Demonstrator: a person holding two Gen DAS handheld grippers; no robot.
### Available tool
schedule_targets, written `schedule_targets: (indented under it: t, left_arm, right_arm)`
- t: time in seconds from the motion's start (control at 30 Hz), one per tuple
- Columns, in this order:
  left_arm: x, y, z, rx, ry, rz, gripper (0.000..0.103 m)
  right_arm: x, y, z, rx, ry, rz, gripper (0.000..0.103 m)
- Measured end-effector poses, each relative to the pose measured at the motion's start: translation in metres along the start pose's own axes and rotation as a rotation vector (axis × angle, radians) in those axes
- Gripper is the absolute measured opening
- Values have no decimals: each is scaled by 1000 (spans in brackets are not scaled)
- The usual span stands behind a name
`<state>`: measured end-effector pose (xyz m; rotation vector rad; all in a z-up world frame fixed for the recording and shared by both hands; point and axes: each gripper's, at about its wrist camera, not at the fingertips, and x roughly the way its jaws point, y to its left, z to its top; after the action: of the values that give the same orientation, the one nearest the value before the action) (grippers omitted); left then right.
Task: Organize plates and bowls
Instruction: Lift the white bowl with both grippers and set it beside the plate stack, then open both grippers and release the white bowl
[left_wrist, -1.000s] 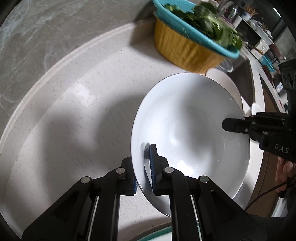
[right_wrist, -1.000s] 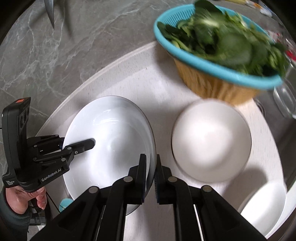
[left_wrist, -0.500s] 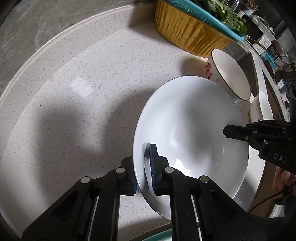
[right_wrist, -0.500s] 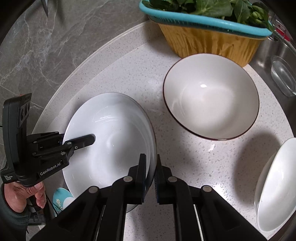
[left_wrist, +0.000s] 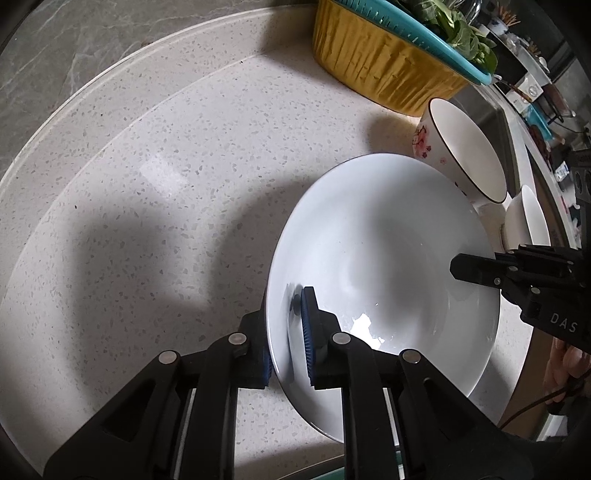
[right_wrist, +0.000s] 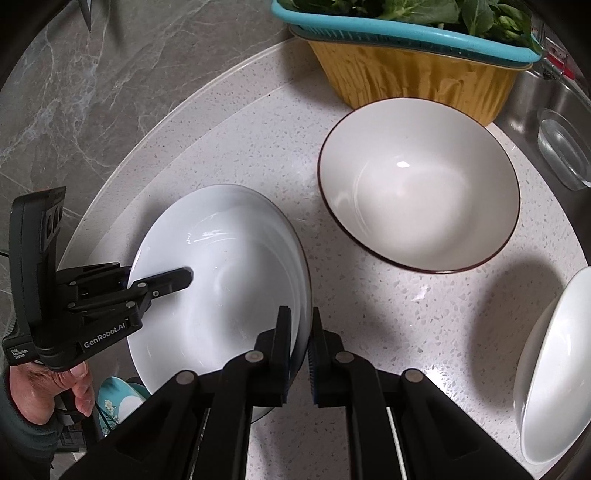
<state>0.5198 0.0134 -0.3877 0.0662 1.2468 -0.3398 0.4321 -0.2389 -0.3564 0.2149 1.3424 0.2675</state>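
white plate (left_wrist: 384, 258) between both tools

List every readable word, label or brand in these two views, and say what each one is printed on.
"GenRobot.AI": on the body of the left gripper, seen in the right wrist view.
"DAS": on the body of the right gripper, cut off at the frame edge in the left wrist view.
Small white label at the left gripper's lower corner: too small to read.
Packages behind the sink: blurred, unreadable.
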Motion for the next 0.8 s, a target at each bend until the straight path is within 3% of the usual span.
schedule_targets:
  t: [0.1,0.13,0.17,0.2,0.23,0.3,0.37,0.43,0.53,0.63,0.8]
  left_arm:
    - [-12,4,-1,-17,-41,9,31]
    - [-16,5,-2,-22,-51,10,58]
    - [-24,6,-2,-24,-70,14,77]
    - [-35,8,-4,-24,-104,22,78]
    - [-44,8,-6,-27,-122,20,78]
    - [-66,12,-10,-56,-167,0,83]
    - [-88,12,-17,-79,-218,-16,103]
    - [-115,6,-28,-97,-287,-33,103]
    - [-146,-14,-43,-75,-363,-54,103]
    - [-171,-47,-54,-38,-399,-116,103]
    - [-183,-118,-73,38,-387,-196,103]
  right_arm:
    - [-3,0,-2,5,-9,7,13]
    - [-5,0,-2,7,-16,7,14]
    - [-8,0,-2,11,-24,9,15]
    - [-13,0,-3,15,-37,14,25]
    - [-20,0,-4,19,-53,15,43]
    - [-40,0,-8,26,-104,14,63]
    - [-64,-4,-16,48,-159,32,73]
    - [-90,-10,-30,78,-221,65,92]
    - [-126,-25,-59,124,-290,148,102]
    - [-155,-45,-87,183,-334,175,103]
    - [-195,-75,-120,249,-383,167,103]
